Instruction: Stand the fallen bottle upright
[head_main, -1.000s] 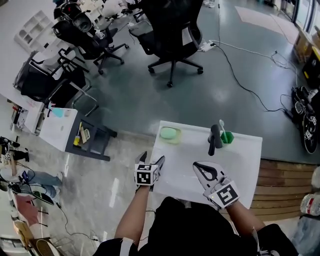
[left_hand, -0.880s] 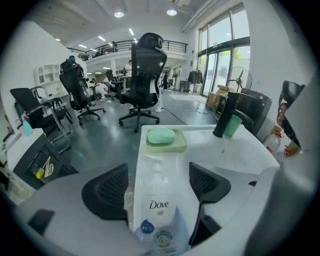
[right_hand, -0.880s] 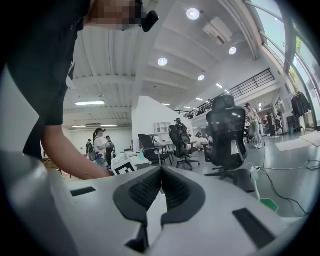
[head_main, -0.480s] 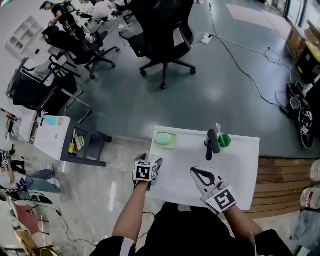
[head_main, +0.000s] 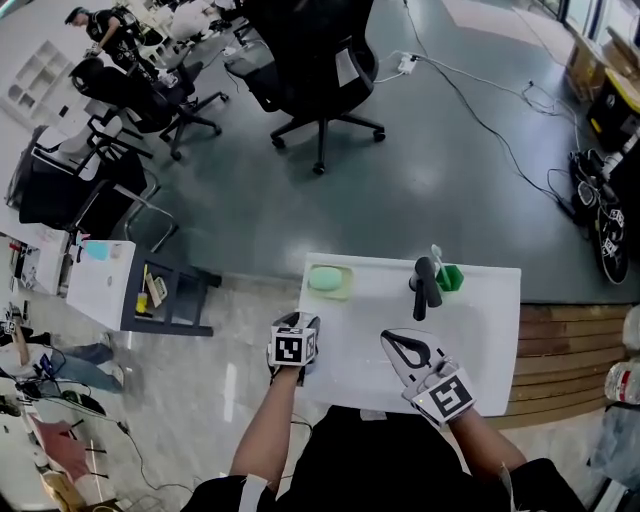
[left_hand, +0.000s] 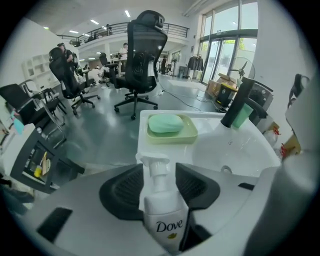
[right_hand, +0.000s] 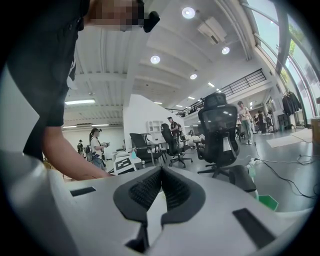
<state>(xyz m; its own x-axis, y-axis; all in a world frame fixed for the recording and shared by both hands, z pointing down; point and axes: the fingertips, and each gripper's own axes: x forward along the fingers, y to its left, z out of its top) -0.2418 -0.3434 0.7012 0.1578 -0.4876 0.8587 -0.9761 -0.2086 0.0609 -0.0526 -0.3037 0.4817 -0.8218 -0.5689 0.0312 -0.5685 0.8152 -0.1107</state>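
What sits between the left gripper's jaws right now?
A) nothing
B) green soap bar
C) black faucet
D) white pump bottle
D: the left gripper view shows the white pump bottle between the jaws of the left gripper, which have just been closing on it.

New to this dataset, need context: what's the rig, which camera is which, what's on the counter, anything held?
No robot: a person holds a two-jaw gripper in each hand. The top-down picture comes from a camera on the person's head; the other two ride on the grippers and look along their jaws. On the white sink counter sit a green soap in a dish, a black faucet and a green cup. The left gripper has just been closing on a white Dove pump bottle, now pinched between its pads. The right gripper is shut and empty.
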